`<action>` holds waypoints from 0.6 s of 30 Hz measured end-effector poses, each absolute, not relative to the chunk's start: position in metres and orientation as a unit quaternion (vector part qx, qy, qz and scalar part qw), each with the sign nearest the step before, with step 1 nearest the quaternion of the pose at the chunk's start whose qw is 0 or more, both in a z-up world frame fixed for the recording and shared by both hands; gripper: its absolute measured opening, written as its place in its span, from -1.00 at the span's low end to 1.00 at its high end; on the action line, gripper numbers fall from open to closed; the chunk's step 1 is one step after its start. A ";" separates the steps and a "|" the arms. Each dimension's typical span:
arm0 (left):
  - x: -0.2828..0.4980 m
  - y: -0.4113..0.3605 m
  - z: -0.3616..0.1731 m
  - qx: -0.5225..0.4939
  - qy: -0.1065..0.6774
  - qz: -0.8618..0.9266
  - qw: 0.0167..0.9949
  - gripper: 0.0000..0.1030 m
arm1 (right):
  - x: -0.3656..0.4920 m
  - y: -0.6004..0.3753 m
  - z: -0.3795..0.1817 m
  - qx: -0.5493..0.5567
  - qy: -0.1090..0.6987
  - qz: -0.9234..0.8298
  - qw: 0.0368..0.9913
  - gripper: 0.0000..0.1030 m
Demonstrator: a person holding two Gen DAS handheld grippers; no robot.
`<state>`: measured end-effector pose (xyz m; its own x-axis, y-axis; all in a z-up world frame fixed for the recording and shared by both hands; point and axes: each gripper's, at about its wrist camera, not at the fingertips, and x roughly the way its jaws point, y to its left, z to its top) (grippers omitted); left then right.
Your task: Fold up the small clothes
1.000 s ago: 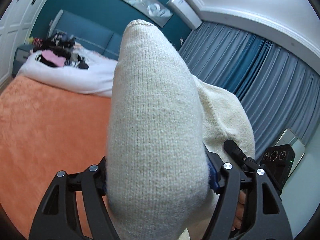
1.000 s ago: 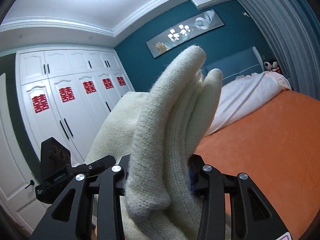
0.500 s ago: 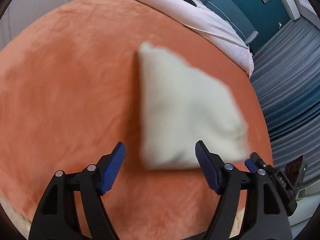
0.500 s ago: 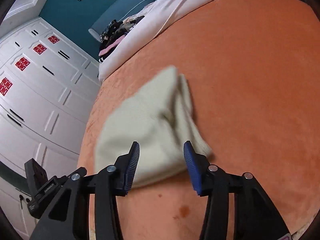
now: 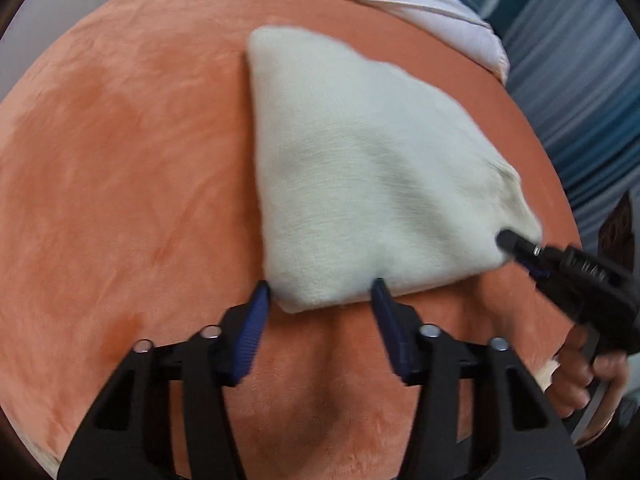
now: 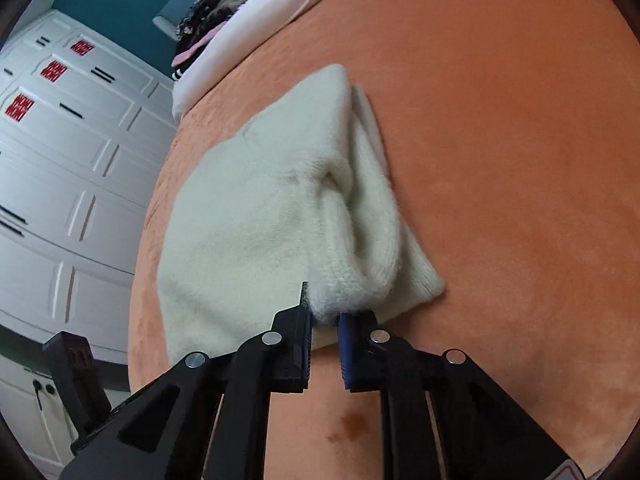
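The knit, a cream garment folded into a rough wedge, lies flat on the orange blanket that covers the bed. In the right wrist view its near edge is bunched into thick rolled folds.

Left gripper: jaws stand wide apart, one blue pad on each side of the near left corner of the knit. The corner lies between the pads; neither pad presses the fabric.

Right gripper: jaws are narrow and pinch the bunched near edge of the knit (fabric fills the gap between the blue pads). In the left wrist view this gripper reaches in from the right, its tip at the near right corner of the knit, with the person's hand on its handle.

Surroundings:
- A white duvet lies across the far end of the bed.
- A pile of dark and pink clothes sits on the duvet (no container holds them).
- White wardrobe doors with red emblems stand beside the bed.
- Blue curtains hang on the opposite side.
- A dark stain marks the blanket just in front of the right gripper.
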<state>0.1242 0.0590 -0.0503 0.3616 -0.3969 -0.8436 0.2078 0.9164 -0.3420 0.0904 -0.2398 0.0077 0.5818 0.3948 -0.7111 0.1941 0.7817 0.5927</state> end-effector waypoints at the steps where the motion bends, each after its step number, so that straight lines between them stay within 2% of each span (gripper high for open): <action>1: 0.125 0.058 -0.047 -0.074 0.531 -0.186 0.823 -0.28 | 0.088 -0.238 0.022 0.332 0.436 0.078 0.833 -0.77; 5: 0.130 0.066 -0.053 -0.048 0.539 -0.211 0.814 -0.39 | 0.083 -0.227 0.053 0.323 0.406 0.108 0.848 -0.79; 8: 0.119 0.065 -0.052 -0.010 0.532 -0.233 0.814 -0.33 | 0.085 -0.227 0.029 0.277 0.444 0.065 0.850 -0.78; 9: 0.116 0.064 -0.055 0.001 0.532 -0.229 0.815 -0.23 | 0.085 -0.229 0.013 0.260 0.468 0.041 0.843 -0.78; 11: 0.119 0.064 -0.064 0.004 0.538 -0.208 0.817 -0.24 | 0.082 -0.234 0.000 0.256 0.485 0.024 0.836 -0.76; 13: 0.126 0.071 -0.070 -0.038 0.550 -0.178 0.815 -0.23 | 0.074 -0.241 -0.002 0.273 0.473 0.001 0.838 -0.51; 14: 0.129 0.079 -0.073 -0.078 0.553 -0.175 0.811 -0.23 | 0.073 -0.242 -0.002 0.270 0.471 -0.010 0.840 -0.20; 15: 0.133 0.084 -0.075 -0.103 0.555 -0.169 0.808 -0.24 | 0.074 -0.244 0.001 0.249 0.468 -0.037 0.847 0.00; 16: 0.135 0.085 -0.076 -0.109 0.556 -0.165 0.807 -0.28 | 0.076 -0.245 0.001 0.223 0.462 -0.060 0.856 0.30; 18: 0.136 0.083 -0.075 -0.103 0.551 -0.163 0.812 -0.40 | 0.091 -0.248 -0.014 0.216 0.487 -0.046 0.845 0.33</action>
